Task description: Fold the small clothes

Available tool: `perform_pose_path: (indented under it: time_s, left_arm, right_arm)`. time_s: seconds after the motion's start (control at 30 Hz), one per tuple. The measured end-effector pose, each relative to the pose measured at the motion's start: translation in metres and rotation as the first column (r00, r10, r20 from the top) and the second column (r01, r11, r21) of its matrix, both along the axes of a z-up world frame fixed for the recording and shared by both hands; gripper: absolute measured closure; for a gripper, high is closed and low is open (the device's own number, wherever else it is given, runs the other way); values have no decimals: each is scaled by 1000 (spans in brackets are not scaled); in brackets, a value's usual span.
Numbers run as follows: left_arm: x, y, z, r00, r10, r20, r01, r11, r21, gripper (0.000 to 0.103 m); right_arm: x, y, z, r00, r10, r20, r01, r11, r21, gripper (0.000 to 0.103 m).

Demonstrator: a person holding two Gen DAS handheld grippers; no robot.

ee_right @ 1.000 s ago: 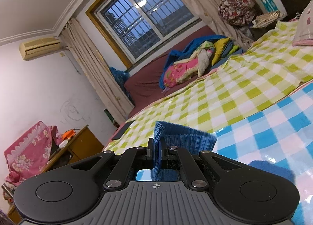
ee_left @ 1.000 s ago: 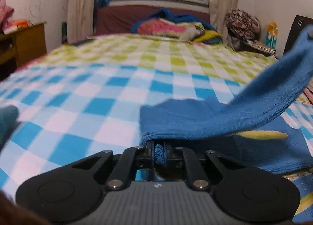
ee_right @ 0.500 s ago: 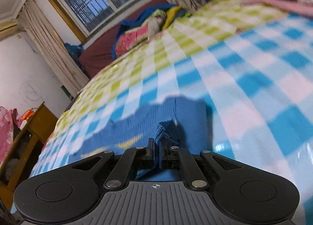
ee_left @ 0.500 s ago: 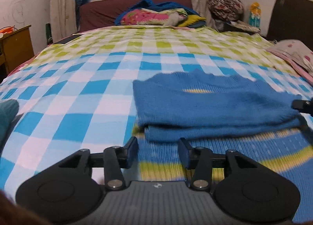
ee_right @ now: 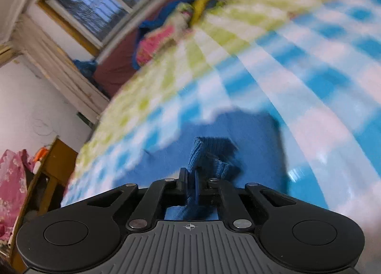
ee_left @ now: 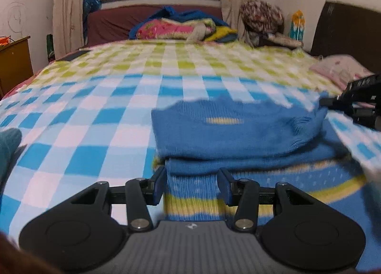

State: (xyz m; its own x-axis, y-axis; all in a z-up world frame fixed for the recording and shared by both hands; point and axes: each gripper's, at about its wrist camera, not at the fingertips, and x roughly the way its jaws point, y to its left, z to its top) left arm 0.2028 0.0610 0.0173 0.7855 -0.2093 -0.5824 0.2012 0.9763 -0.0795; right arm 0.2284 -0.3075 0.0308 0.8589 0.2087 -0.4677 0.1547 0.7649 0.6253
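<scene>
A small blue knitted sweater (ee_left: pixel 233 138) with yellow stripes lies folded over on the checked bed cover (ee_left: pixel 95 112). My left gripper (ee_left: pixel 191 184) is open, its jaws on either side of the sweater's near edge, holding nothing. My right gripper (ee_right: pixel 191 178) is shut on a bunched corner of the blue sweater (ee_right: pixel 214 154) and lifts it a little off the bed. The right gripper also shows in the left wrist view (ee_left: pixel 352 104) at the sweater's far right corner.
A pile of bedding (ee_left: pixel 181 26) lies at the head of the bed under the window. A wooden cabinet (ee_left: pixel 14 62) stands at the left. A pink pillow (ee_left: pixel 338 69) and dark headboard (ee_left: pixel 345 31) are at the right. A teal cloth (ee_left: pixel 8 145) lies at the left edge.
My left gripper let go of the sweater and opened. The sweater's top half was laid down over its lower half. My right gripper stays shut on its corner and has tilted.
</scene>
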Motion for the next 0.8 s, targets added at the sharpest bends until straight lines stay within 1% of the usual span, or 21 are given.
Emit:
perform_pose_path:
  time_s: [0.07,0.1,0.13,0.17,0.2,0.23,0.3,0.33,0.37,0.4,0.43,0.5,0.53,0.63,0.7,0.8]
  left_arm:
    - [0,3,4,1000,10,21,-10,1000,-24,50]
    - [1,5,3,1000,15,23,-15,999,-32,50]
    - [1,5,1,1000,19,16,-19,999,-37,49]
    - [2,6,-2,1000,22,3,-22,999,-36,49]
    - [3,6,-6,1000,26,-13,-26,999,-31,49]
    - [3,6,-10,999,29,-31,-30,999,-25,49]
    - [2,6,-18,997,33,-63,-33,999,-2,49]
    - [0,7,-20,997,33,-69,-33,999,6,49]
    - [-2,8,-21,997,33,-70,-32,999,10,49]
    - [-4,8,-21,997,32,-70,-31,999,11,49]
    - [-5,9,-21,997,32,-70,-32,999,12,49]
    - [-6,8,-20,997,35,-67,-34,999,11,49]
    - [-7,7,-20,997,35,-66,-35,999,6,49]
    - [-9,5,-19,997,30,-65,-32,999,-27,49]
    - [-11,3,-19,998,28,-56,-30,999,-34,49]
    - [-10,-2,-17,999,18,-42,-18,1000,-16,48]
  right_arm:
    - [-11,4,21,993,30,115,-27,999,-24,98]
    - [-19,5,27,987,39,157,-32,999,-43,98]
    - [-26,5,29,984,39,173,-29,998,-58,98]
    - [-33,4,24,985,33,167,-23,998,-66,98]
    - [-38,3,15,990,21,142,-10,997,-78,98]
    - [-40,1,2,996,8,94,2,995,-102,98]
    - [-35,-3,-23,998,-37,-49,29,987,-156,97]
    - [-34,-7,-31,995,-43,-89,31,990,-138,97]
    - [-36,-12,-36,994,-39,-103,30,996,-89,92]
    - [-40,-16,-37,994,-48,-97,44,998,-49,93]
    - [-43,-19,-35,995,-53,-82,50,998,-31,92]
    - [-43,-21,-33,997,-40,-64,39,999,-18,92]
    - [-42,-21,-33,997,-40,-69,39,999,-17,91]
    - [-40,-23,-38,993,-64,-100,63,998,-10,81]
    - [-36,-20,-41,991,-76,-110,78,997,12,81]
    - [-22,-17,-43,989,-76,-130,82,996,45,82]
